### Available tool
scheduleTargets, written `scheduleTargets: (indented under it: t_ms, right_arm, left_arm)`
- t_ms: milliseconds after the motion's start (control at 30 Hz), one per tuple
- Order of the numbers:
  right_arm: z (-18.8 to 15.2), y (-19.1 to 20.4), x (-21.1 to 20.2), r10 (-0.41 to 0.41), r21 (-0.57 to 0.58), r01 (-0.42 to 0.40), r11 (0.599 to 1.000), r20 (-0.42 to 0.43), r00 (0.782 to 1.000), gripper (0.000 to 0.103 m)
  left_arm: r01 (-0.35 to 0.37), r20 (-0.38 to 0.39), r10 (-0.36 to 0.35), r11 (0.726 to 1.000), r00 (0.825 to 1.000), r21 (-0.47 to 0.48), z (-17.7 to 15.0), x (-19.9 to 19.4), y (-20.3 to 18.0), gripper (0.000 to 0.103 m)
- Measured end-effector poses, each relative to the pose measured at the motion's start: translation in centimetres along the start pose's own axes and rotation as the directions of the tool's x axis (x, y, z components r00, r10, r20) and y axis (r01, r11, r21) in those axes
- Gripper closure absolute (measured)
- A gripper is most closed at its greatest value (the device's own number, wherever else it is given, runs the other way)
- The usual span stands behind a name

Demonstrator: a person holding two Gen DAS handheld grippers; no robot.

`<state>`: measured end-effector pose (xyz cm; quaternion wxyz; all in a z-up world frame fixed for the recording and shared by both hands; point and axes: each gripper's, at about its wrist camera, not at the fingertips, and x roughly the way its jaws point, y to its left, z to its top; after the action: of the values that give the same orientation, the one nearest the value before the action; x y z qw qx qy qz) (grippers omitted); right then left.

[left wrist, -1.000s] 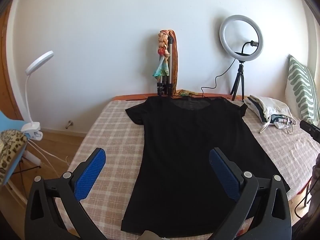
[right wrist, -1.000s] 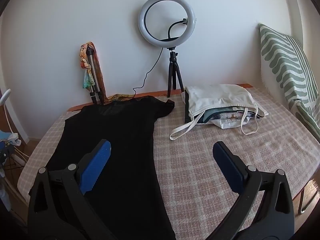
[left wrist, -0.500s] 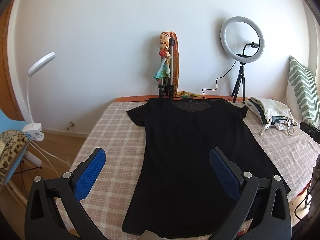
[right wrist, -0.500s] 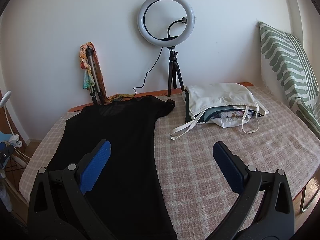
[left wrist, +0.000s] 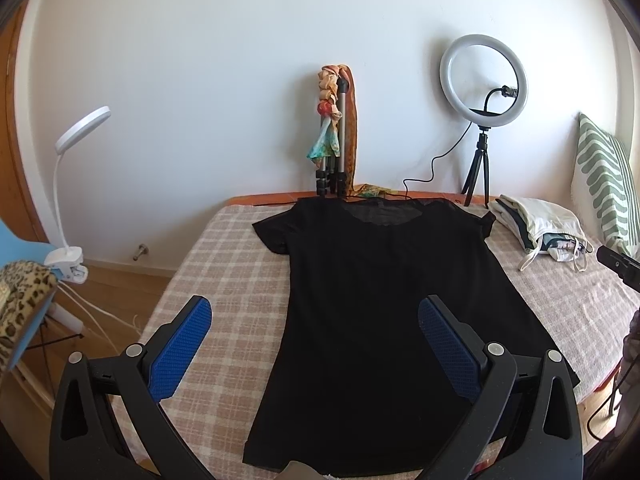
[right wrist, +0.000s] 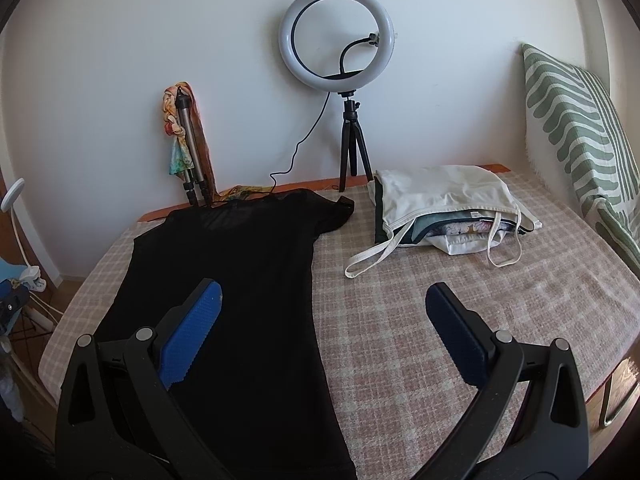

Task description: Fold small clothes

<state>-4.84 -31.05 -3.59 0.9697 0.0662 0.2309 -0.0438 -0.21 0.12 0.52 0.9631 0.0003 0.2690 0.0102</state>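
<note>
A black short-sleeved T-shirt (left wrist: 384,300) (right wrist: 236,280) lies spread flat on the checked bed cover (left wrist: 232,276) (right wrist: 400,320), neck towards the wall, hem at the near edge. My left gripper (left wrist: 316,308) hovers open above the shirt's lower left part, holding nothing. Over the shirt's right edge and the bare cover, my right gripper (right wrist: 324,296) is open too. Neither gripper touches the cloth.
A white tote bag (right wrist: 444,208) (left wrist: 540,224) with folded clothes lies at the far right. A ring light on a tripod (right wrist: 340,52) (left wrist: 484,80) and a folded tripod with scarves (left wrist: 334,132) stand by the wall. A striped pillow (right wrist: 580,132) leans at right; a clip lamp (left wrist: 72,184) is left.
Both grippers have drawn back and risen slightly, so the shirt looks a little farther away. Both stay open and the shirt has not moved.
</note>
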Motion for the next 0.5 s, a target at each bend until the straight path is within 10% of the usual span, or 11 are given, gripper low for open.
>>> scheduleTargets:
  t_ms: [500]
  right_arm:
    - [-0.09,0.1,0.1,0.001,0.001,-0.001,1.0,-0.002,1.0,0.0]
  left_arm:
    - [-0.003,0.005,0.003,1.0,1.0,0.0,0.04,-0.24,-0.32,0.0]
